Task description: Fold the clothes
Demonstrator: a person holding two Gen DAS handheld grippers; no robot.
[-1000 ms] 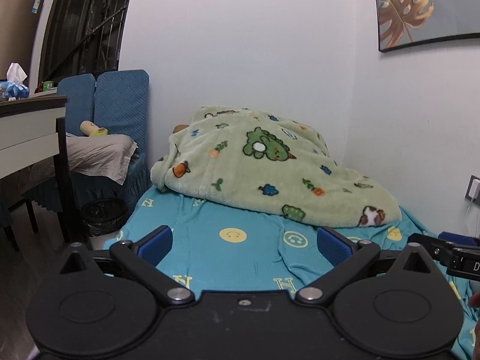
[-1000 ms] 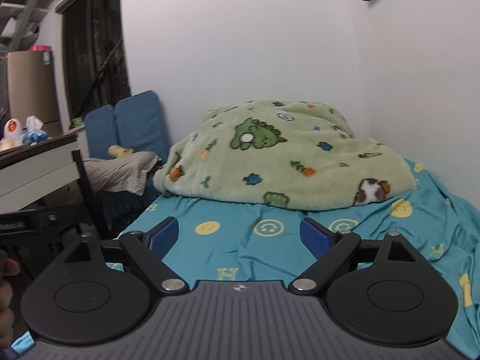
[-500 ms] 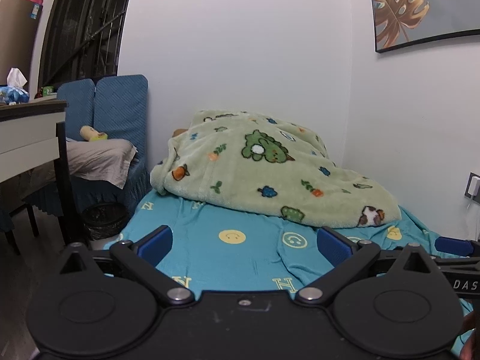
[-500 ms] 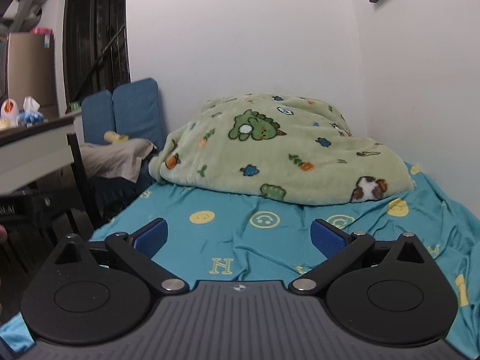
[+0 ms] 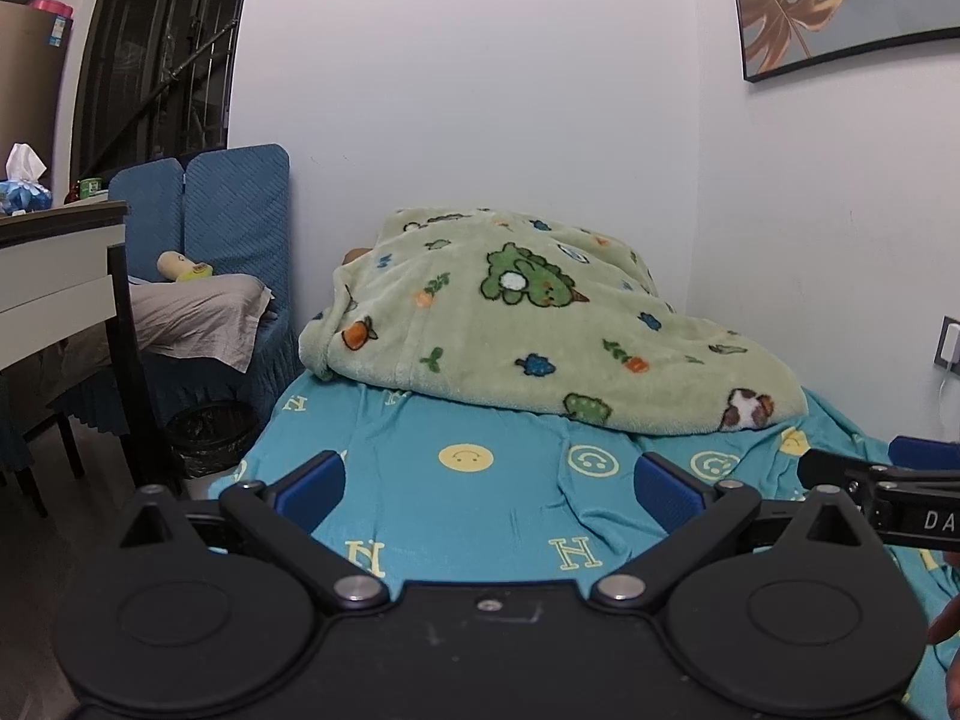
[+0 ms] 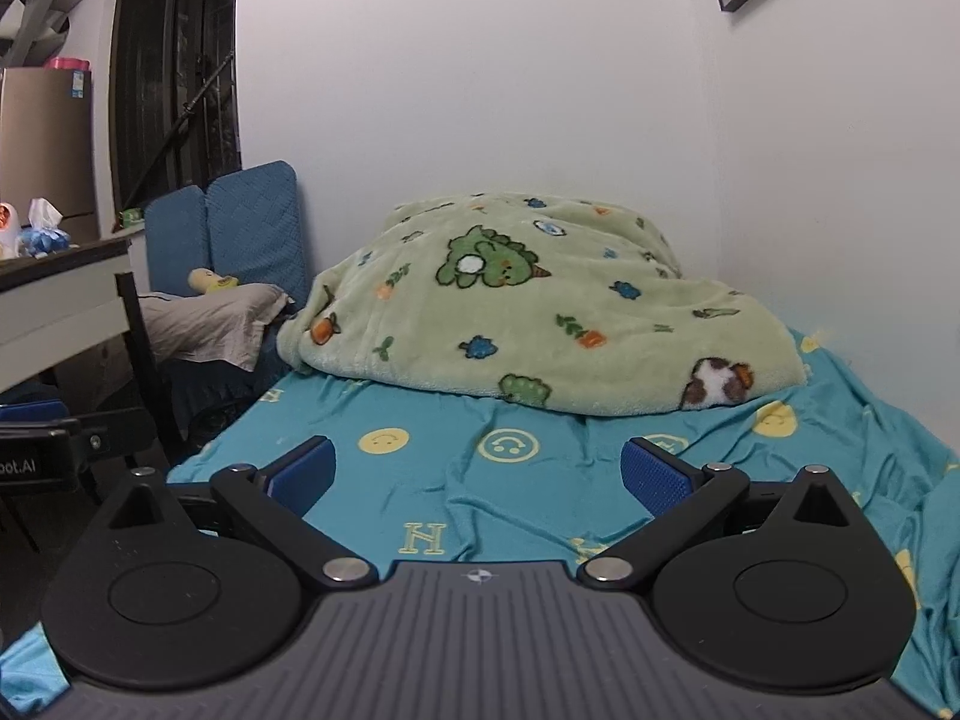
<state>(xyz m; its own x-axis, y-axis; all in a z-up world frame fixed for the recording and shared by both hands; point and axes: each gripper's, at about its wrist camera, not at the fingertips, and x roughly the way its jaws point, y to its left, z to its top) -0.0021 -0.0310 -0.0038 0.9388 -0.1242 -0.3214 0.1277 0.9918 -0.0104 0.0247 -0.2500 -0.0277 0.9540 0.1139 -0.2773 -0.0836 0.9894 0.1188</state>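
No loose garment shows on the bed. A turquoise sheet (image 5: 498, 498) with smiley faces and letters covers the bed, also in the right wrist view (image 6: 480, 480). A light green fleece blanket (image 5: 540, 330) with dinosaur prints lies heaped at the far end (image 6: 540, 312). My left gripper (image 5: 489, 483) is open and empty, low over the sheet's near part. My right gripper (image 6: 477, 471) is open and empty, also low over the sheet. The right gripper's side shows at the right edge of the left wrist view (image 5: 888, 474).
A white desk (image 5: 54, 282) with a tissue pack stands at left. A blue chair (image 5: 234, 222) holds a grey cloth (image 5: 198, 318). A black bin (image 5: 210, 438) stands beside the bed. White walls bound the far end and right side. A framed picture (image 5: 840, 0) hangs upper right.
Both views have shifted slightly; the right wrist view now sits lower and closer over the sheet. Both grippers stay open and empty.
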